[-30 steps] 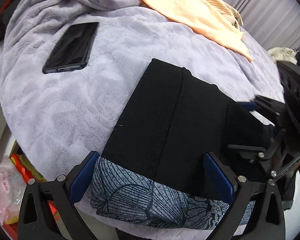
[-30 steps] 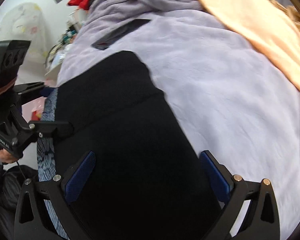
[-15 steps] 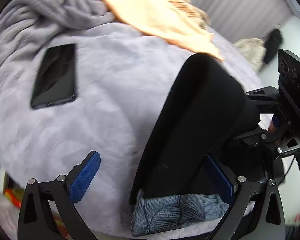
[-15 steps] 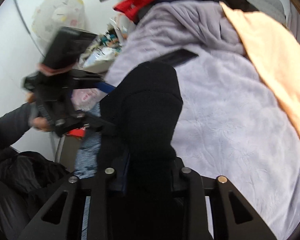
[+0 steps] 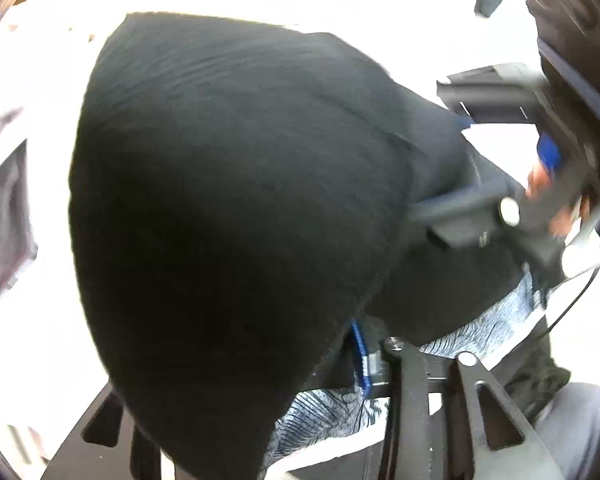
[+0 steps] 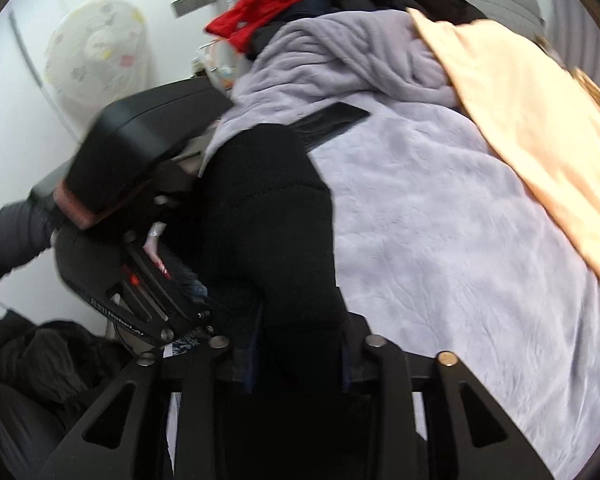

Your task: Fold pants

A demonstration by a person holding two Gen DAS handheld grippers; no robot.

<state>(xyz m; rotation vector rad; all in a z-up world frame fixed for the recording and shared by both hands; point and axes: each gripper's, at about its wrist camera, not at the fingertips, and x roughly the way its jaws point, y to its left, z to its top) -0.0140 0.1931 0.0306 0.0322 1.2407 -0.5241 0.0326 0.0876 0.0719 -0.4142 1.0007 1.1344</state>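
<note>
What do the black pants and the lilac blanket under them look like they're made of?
The black pants look like a thick, matte knit or fleece: faint ribbed lines, soft bulging folds, no shine. A blue-and-white leaf-print fabric shows beneath them, thinner and probably woven. The lilac blanket looks like plush fleece: a fuzzy nap with a soft sheen and pressed patterns.

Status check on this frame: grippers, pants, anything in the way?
Left gripper and right gripper both shut on black fabric pants, bunched, lifted off lilac fleece blanket. Dark flat phone lies just beyond.
</note>
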